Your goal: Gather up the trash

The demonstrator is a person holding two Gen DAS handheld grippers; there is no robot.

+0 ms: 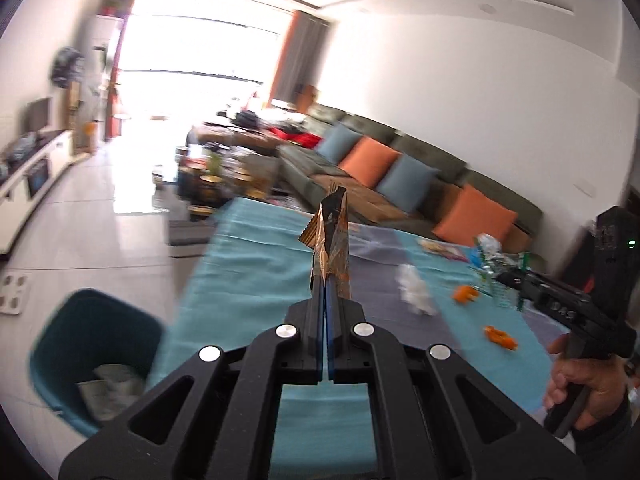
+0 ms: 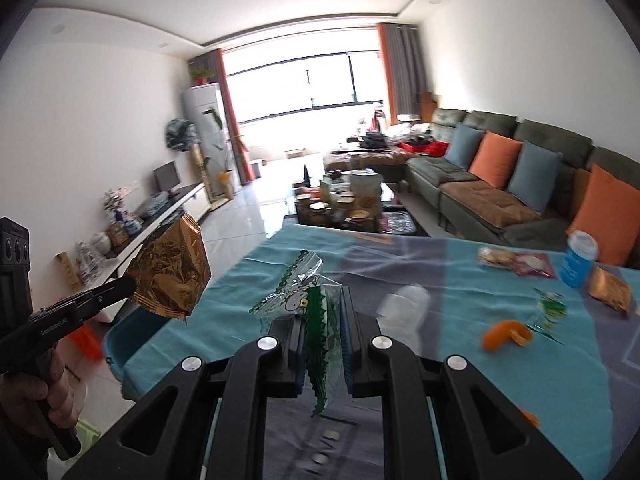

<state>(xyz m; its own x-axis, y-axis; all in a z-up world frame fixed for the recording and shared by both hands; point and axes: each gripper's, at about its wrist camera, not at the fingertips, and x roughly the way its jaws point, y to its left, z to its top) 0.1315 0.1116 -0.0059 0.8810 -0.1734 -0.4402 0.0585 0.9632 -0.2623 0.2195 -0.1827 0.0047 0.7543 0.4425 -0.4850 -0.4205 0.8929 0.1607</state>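
My left claw (image 1: 325,280) pinches a crinkled gold foil wrapper (image 1: 333,236) while my right claw (image 2: 323,320) grips a clear, green-edged plastic wrapper (image 2: 316,320) above the teal-clothed table (image 2: 400,280).

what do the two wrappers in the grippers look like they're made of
Gold wrapper in the left gripper: likely metallised foil film, shiny and creased with a serrated edge. Green-edged wrapper in the right gripper: clear thin plastic film, see-through and glossy, with printed artwork and a zigzag seam.

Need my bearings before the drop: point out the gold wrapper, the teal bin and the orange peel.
gold wrapper (image 2: 170,270): right wrist view, middle of its crinkled foil face.
teal bin (image 1: 92,332): left wrist view, its inner back wall.
orange peel (image 2: 506,334): right wrist view, the curled rind's middle.
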